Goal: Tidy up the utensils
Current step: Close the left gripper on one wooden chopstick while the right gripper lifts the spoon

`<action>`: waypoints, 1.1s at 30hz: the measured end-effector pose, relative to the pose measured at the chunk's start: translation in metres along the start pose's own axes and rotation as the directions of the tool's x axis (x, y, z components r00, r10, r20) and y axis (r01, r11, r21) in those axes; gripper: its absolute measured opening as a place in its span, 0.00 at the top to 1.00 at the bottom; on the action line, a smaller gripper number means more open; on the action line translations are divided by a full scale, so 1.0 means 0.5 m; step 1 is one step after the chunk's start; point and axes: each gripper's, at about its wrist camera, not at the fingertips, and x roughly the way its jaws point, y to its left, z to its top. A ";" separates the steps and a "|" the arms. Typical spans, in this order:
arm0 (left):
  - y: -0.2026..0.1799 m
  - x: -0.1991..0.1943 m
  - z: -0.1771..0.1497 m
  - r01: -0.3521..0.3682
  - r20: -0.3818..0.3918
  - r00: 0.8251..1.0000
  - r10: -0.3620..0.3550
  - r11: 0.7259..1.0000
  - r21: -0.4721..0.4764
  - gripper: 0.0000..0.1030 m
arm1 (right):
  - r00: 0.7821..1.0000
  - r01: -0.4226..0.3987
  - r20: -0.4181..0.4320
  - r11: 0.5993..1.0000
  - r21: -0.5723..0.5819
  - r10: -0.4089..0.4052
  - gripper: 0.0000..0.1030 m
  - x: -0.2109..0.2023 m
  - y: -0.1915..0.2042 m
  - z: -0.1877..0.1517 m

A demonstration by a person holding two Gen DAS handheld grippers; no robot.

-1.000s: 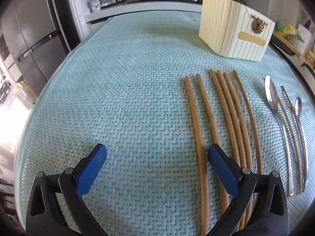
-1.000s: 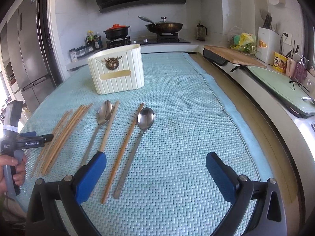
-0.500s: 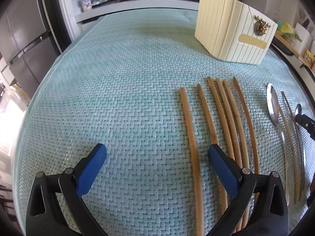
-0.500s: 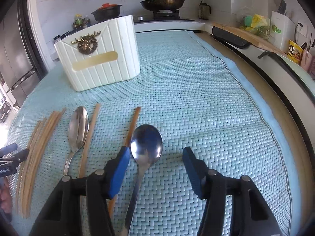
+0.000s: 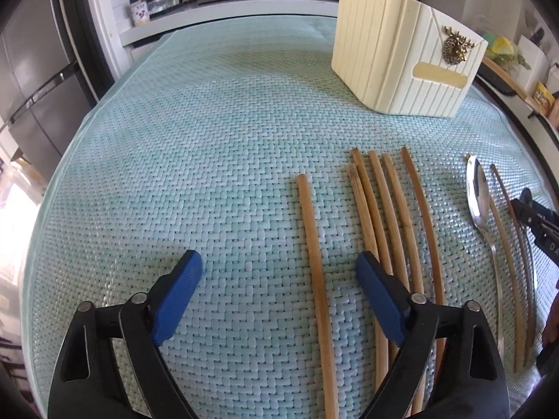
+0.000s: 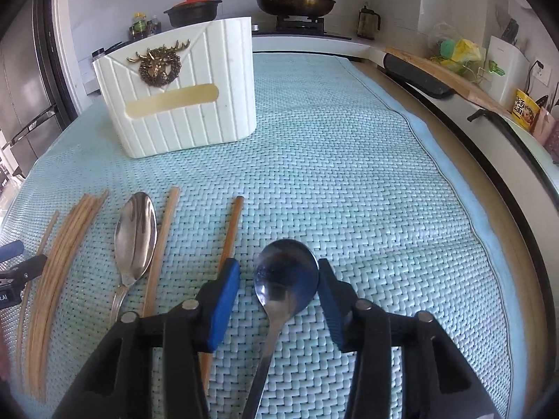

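Note:
A cream ribbed utensil holder with a gold deer emblem stands on the teal woven mat; it also shows in the left wrist view. My right gripper is low over the mat with its blue pads either side of a steel spoon; the right pad touches the bowl, the left pad stands a little off. A second spoon and two darker chopsticks lie to its left. My left gripper is open over the mat, straddling one bamboo chopstick, with several more to its right.
The teal mat covers the counter. A stove with a pan and a pot stands behind. A cutting board and boxes line the right edge. A fridge stands at the left.
My right gripper has dropped toward the mat and narrowed around the right spoon's bowl. My left gripper has moved slightly forward over the chopsticks and stays open.

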 end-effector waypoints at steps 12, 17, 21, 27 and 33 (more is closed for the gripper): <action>0.025 -0.045 0.010 0.151 0.072 0.987 -0.146 0.987 -0.057 0.95 | 0.984 -0.164 0.077 0.986 0.033 0.161 0.66 -0.056 -0.026 0.004; 0.039 -0.128 0.018 0.194 0.161 0.971 -0.180 0.977 -0.082 0.95 | 0.968 -0.218 0.126 0.976 -0.014 0.218 0.66 -0.126 -0.023 0.013; 0.045 -0.209 0.024 0.229 0.243 0.948 -0.205 0.970 -0.075 0.95 | 0.951 -0.250 0.176 0.967 -0.054 0.256 0.66 -0.195 -0.022 0.020; 0.060 -0.307 0.027 0.269 0.357 0.905 -0.231 0.962 -0.057 0.95 | 0.924 -0.261 0.257 0.959 -0.114 0.282 0.66 -0.295 -0.025 0.024; 0.061 -0.352 0.036 0.296 0.425 0.871 -0.248 0.954 -0.049 0.96 | 0.906 -0.258 0.306 0.955 -0.145 0.291 0.66 -0.352 -0.020 0.032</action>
